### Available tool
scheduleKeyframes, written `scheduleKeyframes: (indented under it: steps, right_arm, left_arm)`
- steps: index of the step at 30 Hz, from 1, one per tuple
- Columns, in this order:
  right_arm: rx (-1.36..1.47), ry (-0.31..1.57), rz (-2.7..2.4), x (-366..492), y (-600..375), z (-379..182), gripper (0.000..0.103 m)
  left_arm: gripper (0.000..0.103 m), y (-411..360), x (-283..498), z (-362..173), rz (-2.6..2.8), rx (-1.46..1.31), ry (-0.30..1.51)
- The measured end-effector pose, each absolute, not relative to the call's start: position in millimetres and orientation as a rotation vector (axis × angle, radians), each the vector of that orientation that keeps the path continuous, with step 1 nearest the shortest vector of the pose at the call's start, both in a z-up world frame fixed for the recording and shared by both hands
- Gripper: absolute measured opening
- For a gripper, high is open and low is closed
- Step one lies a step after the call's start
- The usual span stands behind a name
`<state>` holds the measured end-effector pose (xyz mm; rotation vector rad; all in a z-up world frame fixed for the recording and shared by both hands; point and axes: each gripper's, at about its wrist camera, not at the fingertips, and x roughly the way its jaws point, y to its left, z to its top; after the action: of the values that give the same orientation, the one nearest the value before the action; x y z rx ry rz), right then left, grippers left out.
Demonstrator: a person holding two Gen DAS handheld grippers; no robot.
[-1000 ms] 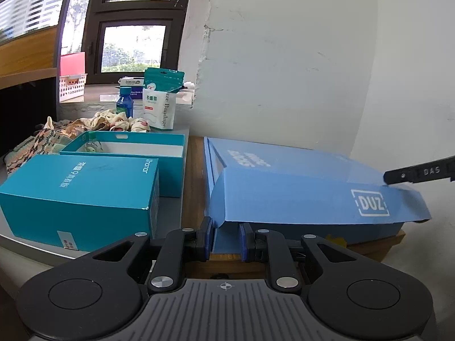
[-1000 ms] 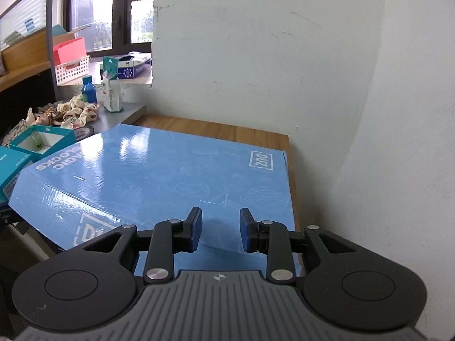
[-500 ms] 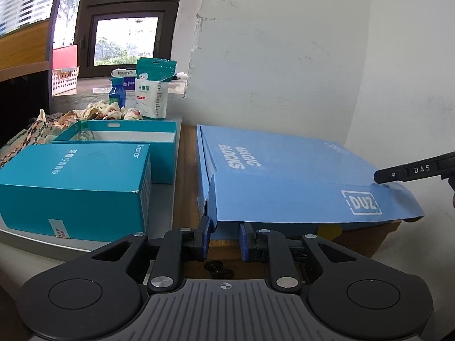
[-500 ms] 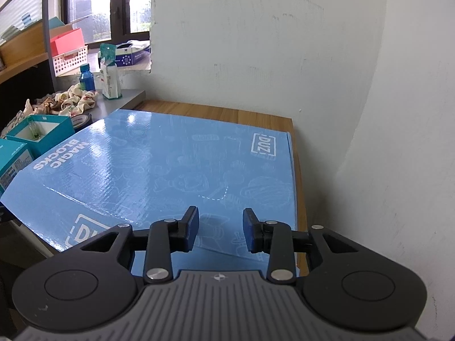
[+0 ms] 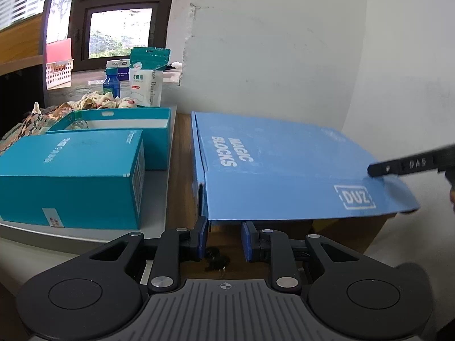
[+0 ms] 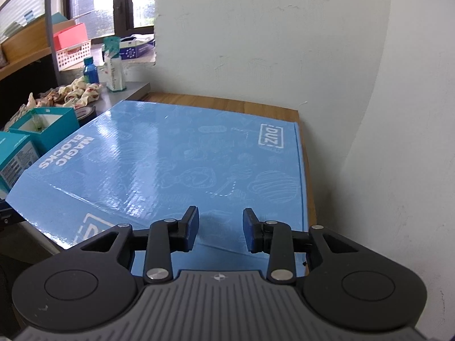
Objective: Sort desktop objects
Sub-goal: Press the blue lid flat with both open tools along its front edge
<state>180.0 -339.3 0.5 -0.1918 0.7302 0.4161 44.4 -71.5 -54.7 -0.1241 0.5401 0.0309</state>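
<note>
A large blue "MAGIC BLOCKS" box (image 5: 278, 153) lies on the wooden desk (image 5: 182, 159), its lid down and the front flap (image 5: 298, 199) hanging over the near edge. My left gripper (image 5: 223, 237) is open and empty just below that flap. My right gripper (image 6: 220, 227) is open and empty, hovering over the near part of the lid (image 6: 184, 153). One of its fingers (image 5: 409, 164) shows in the left wrist view, resting at the lid's right front corner.
Two teal boxes, one closed (image 5: 71, 176) and one open (image 5: 119, 125), stand to the left on a grey surface. Behind them are a bandage pouch (image 5: 146, 76), a blue bottle (image 5: 111, 83) and crumpled cloth (image 5: 93, 101). A white wall (image 6: 270, 42) bounds the back and right.
The box lid has come down from slightly raised to flat. My left gripper has opened a little and pulled back. My right gripper stays over the lid.
</note>
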Motion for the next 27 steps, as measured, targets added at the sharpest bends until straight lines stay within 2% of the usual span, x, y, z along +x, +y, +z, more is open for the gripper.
scheduleKeyframes:
  steps: [7, 17, 27]
  right_arm:
    - [-0.175, 0.741, 0.421, 180.3, -341.2, -4.3, 0.039]
    - [-0.175, 0.731, 0.428, 176.1, -342.7, -4.1, 0.039]
    - [-0.153, 0.715, 0.420, 159.0, -357.4, -1.8, 0.040]
  left_arm:
    - [0.026, -67.6, 37.7, -60.2, 0.039, -0.129, 0.568]
    - [0.026, -69.4, 31.2, -37.2, 0.037, -0.110, 0.509]
    - [0.026, -58.3, 65.4, -27.0, 0.032, -0.151, 0.522]
